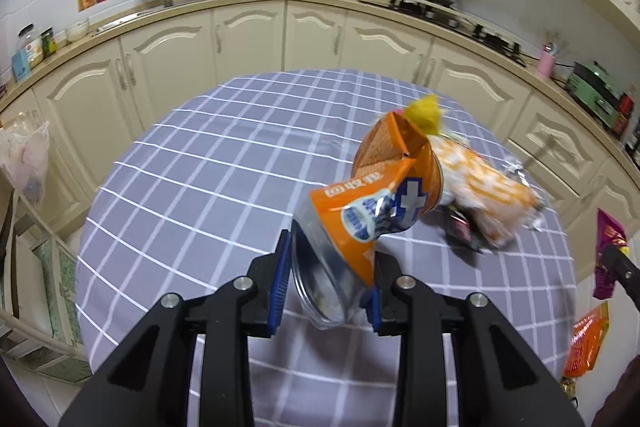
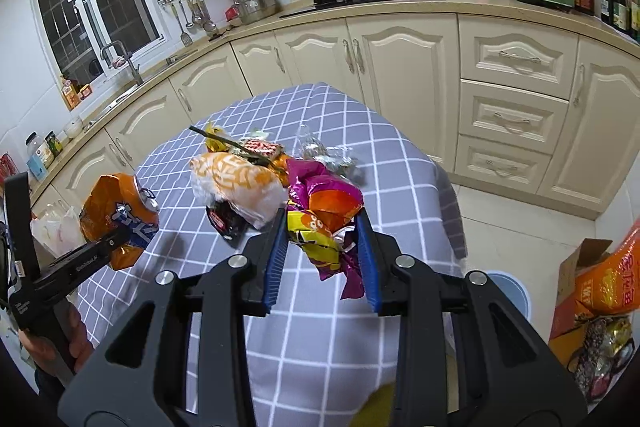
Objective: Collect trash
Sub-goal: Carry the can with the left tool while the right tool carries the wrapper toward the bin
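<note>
My left gripper (image 1: 328,279) is shut on a crushed orange drink can (image 1: 360,219), held tilted above the checked table; the same can (image 2: 118,219) shows at the left of the right wrist view. My right gripper (image 2: 322,247) is shut on a crumpled purple, orange and yellow snack wrapper (image 2: 324,215), lifted off the cloth. On the table lies a heap of trash: an orange-and-white plastic bag (image 2: 236,187), a dark wrapper (image 2: 226,219), a red patterned packet (image 2: 262,147) and silver foil (image 2: 324,153). The bag (image 1: 484,195) looks blurred in the left wrist view.
The grey checked tablecloth (image 1: 208,187) covers a small table in front of cream kitchen cabinets (image 2: 404,67). On the floor at the right stands a cardboard box (image 2: 580,287) holding wrappers and an orange bag. A white plastic bag (image 1: 24,155) hangs at the left. A person's hand (image 2: 68,343) holds the left gripper.
</note>
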`<state>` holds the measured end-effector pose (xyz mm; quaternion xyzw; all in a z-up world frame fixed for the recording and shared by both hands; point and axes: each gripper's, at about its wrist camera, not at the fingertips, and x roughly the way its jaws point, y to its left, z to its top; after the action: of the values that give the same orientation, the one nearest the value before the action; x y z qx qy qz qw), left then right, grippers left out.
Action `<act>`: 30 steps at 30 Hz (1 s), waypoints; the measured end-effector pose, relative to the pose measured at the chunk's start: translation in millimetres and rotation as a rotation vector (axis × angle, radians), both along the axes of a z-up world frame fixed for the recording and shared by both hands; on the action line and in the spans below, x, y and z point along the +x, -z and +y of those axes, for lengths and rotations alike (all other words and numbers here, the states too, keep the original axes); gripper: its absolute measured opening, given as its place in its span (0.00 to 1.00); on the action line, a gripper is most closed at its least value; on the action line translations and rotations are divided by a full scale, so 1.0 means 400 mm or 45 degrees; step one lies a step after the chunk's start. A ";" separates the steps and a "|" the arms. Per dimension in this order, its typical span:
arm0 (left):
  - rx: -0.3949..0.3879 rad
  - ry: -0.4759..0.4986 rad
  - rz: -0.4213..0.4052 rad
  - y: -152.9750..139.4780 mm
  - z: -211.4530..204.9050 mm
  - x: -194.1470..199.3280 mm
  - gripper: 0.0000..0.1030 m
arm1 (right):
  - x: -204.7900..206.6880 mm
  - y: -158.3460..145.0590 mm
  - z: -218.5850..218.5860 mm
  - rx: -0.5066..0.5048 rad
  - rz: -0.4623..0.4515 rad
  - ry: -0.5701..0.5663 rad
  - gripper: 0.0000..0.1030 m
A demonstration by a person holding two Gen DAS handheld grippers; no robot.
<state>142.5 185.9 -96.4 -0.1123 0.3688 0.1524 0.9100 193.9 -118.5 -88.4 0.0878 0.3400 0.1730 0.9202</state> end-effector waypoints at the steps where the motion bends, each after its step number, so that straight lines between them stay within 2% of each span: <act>1: 0.002 0.013 -0.004 -0.001 -0.013 -0.003 0.30 | -0.004 0.000 -0.006 -0.001 0.001 0.006 0.32; 7: 0.004 0.146 -0.027 -0.017 -0.119 -0.013 0.30 | -0.035 0.010 -0.085 -0.001 0.013 0.095 0.32; 15: 0.011 0.386 -0.037 -0.036 -0.316 -0.012 0.30 | -0.066 0.042 -0.220 0.024 0.040 0.244 0.32; 30: 0.083 0.772 0.039 0.022 -0.694 0.006 0.30 | -0.149 0.138 -0.518 0.079 0.123 0.549 0.32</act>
<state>145.0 -91.9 -105.0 0.0345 0.3939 -0.1126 0.9116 134.4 -325.8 -143.7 0.1949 0.3517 -0.0220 0.9153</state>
